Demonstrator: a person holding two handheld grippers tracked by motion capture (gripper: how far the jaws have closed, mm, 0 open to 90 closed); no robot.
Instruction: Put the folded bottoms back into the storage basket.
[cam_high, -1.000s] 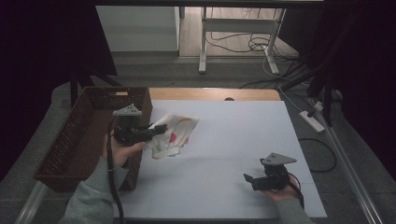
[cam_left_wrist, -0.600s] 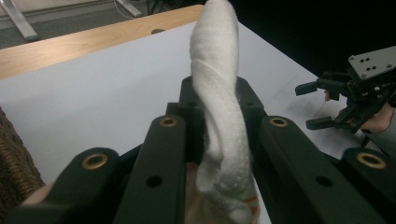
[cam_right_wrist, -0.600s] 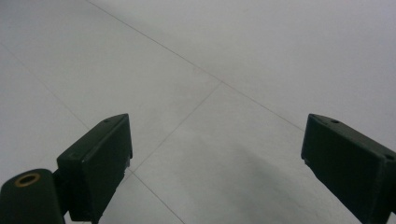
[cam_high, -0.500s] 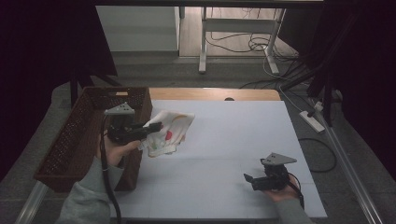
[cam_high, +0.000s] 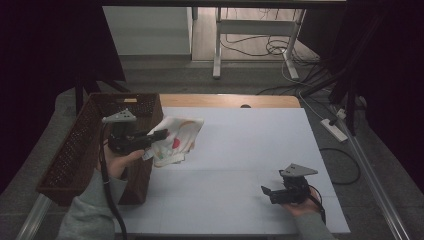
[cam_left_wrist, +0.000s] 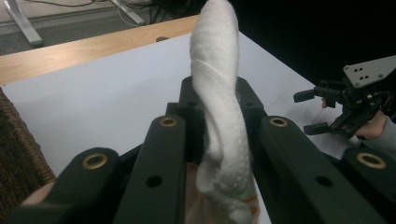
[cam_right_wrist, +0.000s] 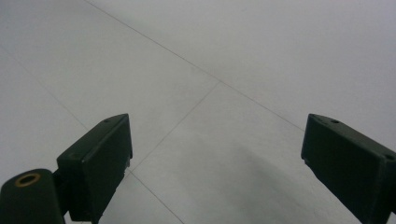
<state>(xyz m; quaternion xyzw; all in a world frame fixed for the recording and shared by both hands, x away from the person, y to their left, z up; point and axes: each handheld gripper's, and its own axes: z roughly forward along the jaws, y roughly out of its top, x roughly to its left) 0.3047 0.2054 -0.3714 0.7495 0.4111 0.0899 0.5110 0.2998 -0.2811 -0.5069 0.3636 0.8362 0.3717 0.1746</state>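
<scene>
A white cloth (cam_high: 176, 140) with red and green print hangs off the table at its left edge, pinched in my left gripper (cam_high: 161, 135) next to the basket's right wall. In the left gripper view the folded cloth (cam_left_wrist: 219, 107) stands squeezed between the two black jaws, so my left gripper (cam_left_wrist: 215, 100) is shut on it. My right gripper (cam_high: 267, 193) rests low over the white table near the front right, jaws wide apart. Its own view shows the right gripper (cam_right_wrist: 217, 154) open, with bare table surface between the fingers.
A dark wicker basket (cam_high: 80, 145) stands along the table's left side. The white table top (cam_high: 240, 150) has a wooden strip (cam_high: 225, 101) at its far edge. Desk legs and cables lie on the floor beyond, and a power strip (cam_high: 334, 129) lies at the right.
My left gripper has carried the cloth leftward, toward the basket. The right gripper has stayed where it was.
</scene>
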